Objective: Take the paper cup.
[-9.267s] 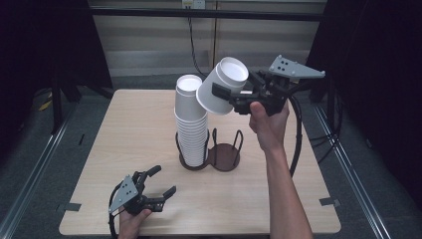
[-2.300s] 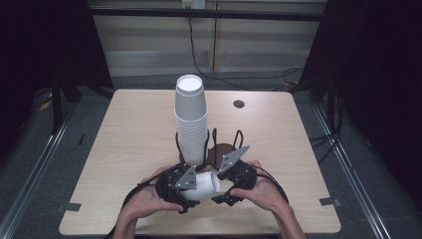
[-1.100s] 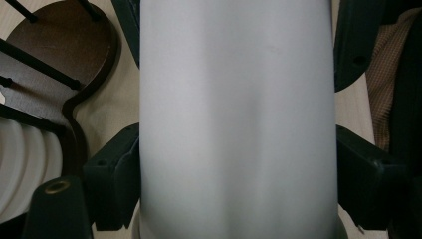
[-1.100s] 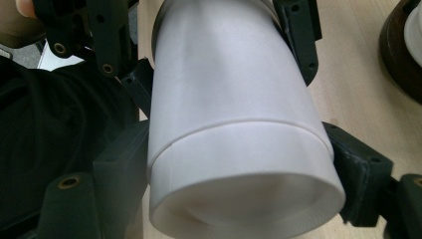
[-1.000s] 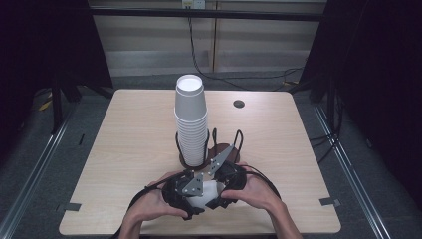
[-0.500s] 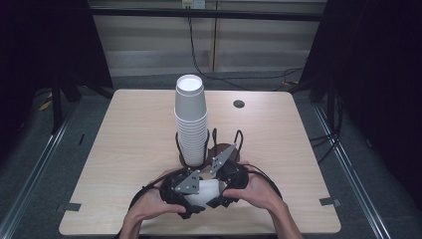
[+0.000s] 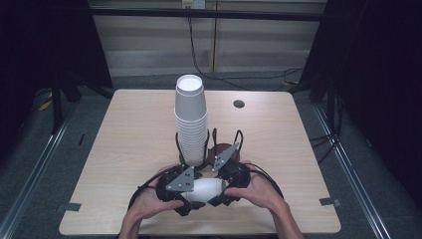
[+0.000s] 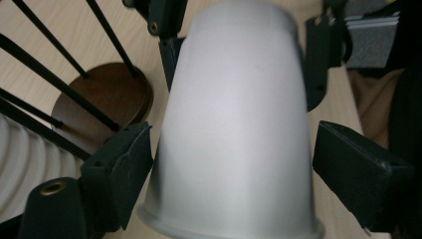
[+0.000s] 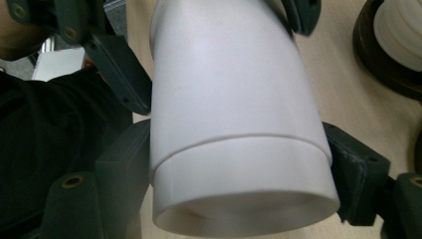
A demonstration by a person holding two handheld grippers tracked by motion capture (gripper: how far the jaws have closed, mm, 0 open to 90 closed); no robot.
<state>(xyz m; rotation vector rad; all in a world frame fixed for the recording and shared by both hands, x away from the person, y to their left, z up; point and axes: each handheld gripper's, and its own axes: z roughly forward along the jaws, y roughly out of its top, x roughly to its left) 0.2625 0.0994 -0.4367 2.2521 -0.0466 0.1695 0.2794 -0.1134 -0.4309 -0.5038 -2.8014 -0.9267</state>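
A white paper cup (image 7: 206,189) lies on its side just above the table's front edge, held between both grippers. My left gripper (image 7: 191,194) is shut on it from the left, jaws on either side of the cup (image 8: 234,99) near its rim. From the right, my right gripper (image 7: 224,188) is shut on the same cup (image 9: 224,74); a seam line there suggests two nested cups. A tall stack of white cups (image 7: 190,119) stands in a black wire holder (image 7: 234,144) just behind the hands.
The holder's second slot has a bare round wooden base (image 8: 102,97) beside the stack (image 8: 20,159). A small dark round hole (image 7: 239,104) sits at the table's back right. Open tabletop (image 7: 124,134) lies to the left and right of the holder.
The right gripper brought the cup down from beside the stack to the table's front, where the left gripper closed on it. Over the last second the hands have barely moved.
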